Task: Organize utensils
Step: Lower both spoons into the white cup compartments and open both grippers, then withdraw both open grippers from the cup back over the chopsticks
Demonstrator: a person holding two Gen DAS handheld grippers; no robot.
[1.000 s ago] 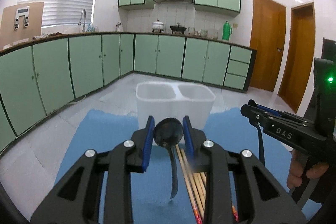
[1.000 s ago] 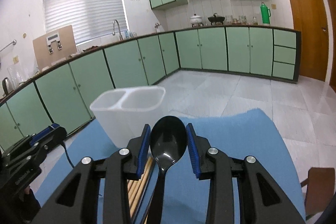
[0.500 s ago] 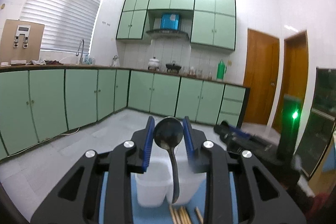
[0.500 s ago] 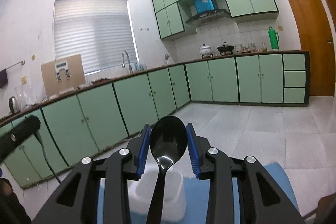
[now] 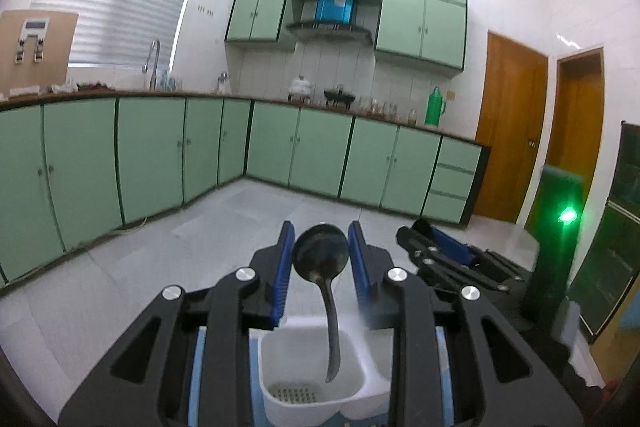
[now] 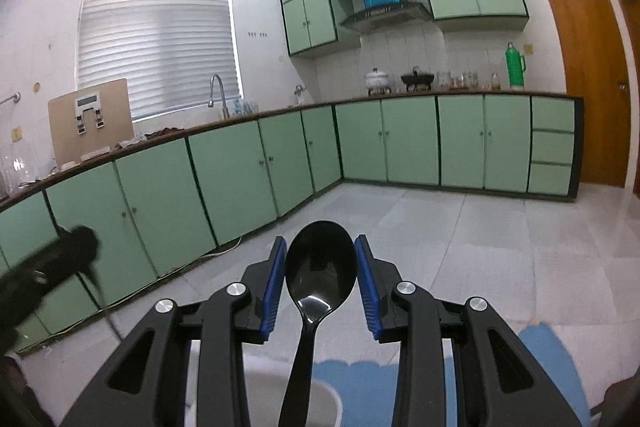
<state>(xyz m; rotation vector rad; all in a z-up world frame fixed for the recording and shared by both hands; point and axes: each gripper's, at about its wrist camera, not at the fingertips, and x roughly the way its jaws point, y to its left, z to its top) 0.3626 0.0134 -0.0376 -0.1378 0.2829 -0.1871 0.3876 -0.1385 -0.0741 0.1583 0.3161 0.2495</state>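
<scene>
Open floor ahead — each gripper, left [image 5: 320, 255] and right [image 6: 320, 273], clamps a black spoon [image 5: 322, 259] [image 6: 320, 267] by its bowl. White holder [image 5: 316, 383] below, perforated compartment empty.

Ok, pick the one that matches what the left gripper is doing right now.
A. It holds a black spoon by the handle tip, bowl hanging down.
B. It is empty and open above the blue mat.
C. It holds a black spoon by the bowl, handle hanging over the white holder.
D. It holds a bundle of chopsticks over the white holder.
C: in the left wrist view the left gripper clamps the black spoon at its bowl, and the handle hangs down over a compartment of the white holder.
</scene>
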